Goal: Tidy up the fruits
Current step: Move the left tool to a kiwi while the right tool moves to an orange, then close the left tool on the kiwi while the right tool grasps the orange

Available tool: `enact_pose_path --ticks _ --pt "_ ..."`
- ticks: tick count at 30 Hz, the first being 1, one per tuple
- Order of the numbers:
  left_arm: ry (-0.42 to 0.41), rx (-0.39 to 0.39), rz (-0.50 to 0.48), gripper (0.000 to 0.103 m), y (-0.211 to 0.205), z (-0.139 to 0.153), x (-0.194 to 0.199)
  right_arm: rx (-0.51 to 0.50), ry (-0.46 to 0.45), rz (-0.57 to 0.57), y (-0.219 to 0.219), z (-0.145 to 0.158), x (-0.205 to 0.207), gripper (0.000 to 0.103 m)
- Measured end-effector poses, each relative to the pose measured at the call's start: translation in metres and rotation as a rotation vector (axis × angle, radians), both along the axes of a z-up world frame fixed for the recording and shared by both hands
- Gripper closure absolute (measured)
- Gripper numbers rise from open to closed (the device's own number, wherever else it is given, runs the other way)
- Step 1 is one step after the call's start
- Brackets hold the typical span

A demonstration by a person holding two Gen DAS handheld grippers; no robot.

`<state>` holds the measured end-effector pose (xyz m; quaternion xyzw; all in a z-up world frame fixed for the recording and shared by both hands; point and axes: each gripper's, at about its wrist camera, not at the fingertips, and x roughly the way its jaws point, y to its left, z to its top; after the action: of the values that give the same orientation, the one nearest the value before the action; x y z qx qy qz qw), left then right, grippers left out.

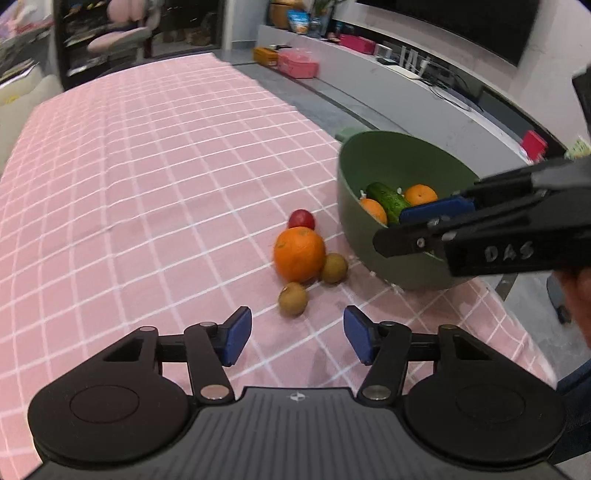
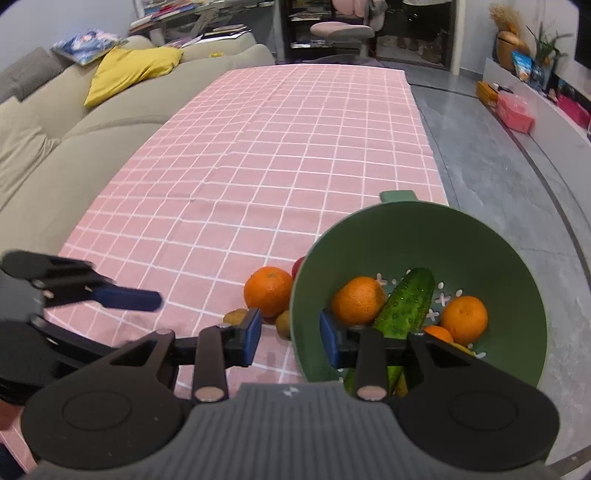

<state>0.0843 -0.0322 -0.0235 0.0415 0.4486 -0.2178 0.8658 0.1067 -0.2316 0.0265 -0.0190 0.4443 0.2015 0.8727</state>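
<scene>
On the pink worktop (image 1: 147, 184) beside the green bowl (image 1: 354, 236), we judge the nearest kiwi (image 1: 293, 298) light, soft-skinned, best pinched gently across its middle by our left tool (image 1: 297, 334), apart and empty, while our right tool (image 2: 290, 338) straddles the bowl's rim.

Home living room, sofa (image 2: 92, 122), television (image 1: 461, 26)

The handwritten pale letters "DAS" are read on the side of the black plastic body of the right gripper (image 1: 436, 221), seen in the left wrist view above the near right edge of the table. A small white four-pointed emblem, without letters, is seen on the ribbed grey plastic housing of the left gripper (image 1: 297, 334). Packages on the long grey shelf (image 1: 424, 92) are too blurred for print to be read.
</scene>
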Motion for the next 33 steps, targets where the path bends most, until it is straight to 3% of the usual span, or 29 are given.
enact_pose_path --ticks 5,11,14,16,28,31,33 --pt "-0.026 0.017 -0.014 0.035 -0.011 -0.016 0.012 0.045 0.006 -0.024 -0.010 0.004 0.003 0.071" --pt "0.013 0.017 -0.009 0.049 -0.014 -0.039 0.023 0.064 0.002 -0.014 -0.018 0.006 0.001 0.070" --pt "0.020 0.011 -0.022 0.060 -0.016 -0.043 0.024 0.069 0.006 -0.011 -0.020 0.006 0.000 0.070" --pt "0.012 0.013 -0.026 0.074 -0.018 -0.042 0.024 0.071 0.006 -0.008 -0.020 0.006 0.000 0.070" --pt "0.029 0.020 0.013 0.077 0.015 -0.031 0.006 0.080 -0.045 0.061 0.001 0.006 -0.013 0.070" --pt "0.031 0.013 0.039 0.077 0.035 -0.025 -0.002 0.017 -0.082 0.098 0.023 0.004 -0.018 0.070" --pt "0.031 0.012 0.059 0.077 0.044 -0.020 -0.007 -0.086 -0.141 0.132 0.044 0.001 -0.022 0.071"
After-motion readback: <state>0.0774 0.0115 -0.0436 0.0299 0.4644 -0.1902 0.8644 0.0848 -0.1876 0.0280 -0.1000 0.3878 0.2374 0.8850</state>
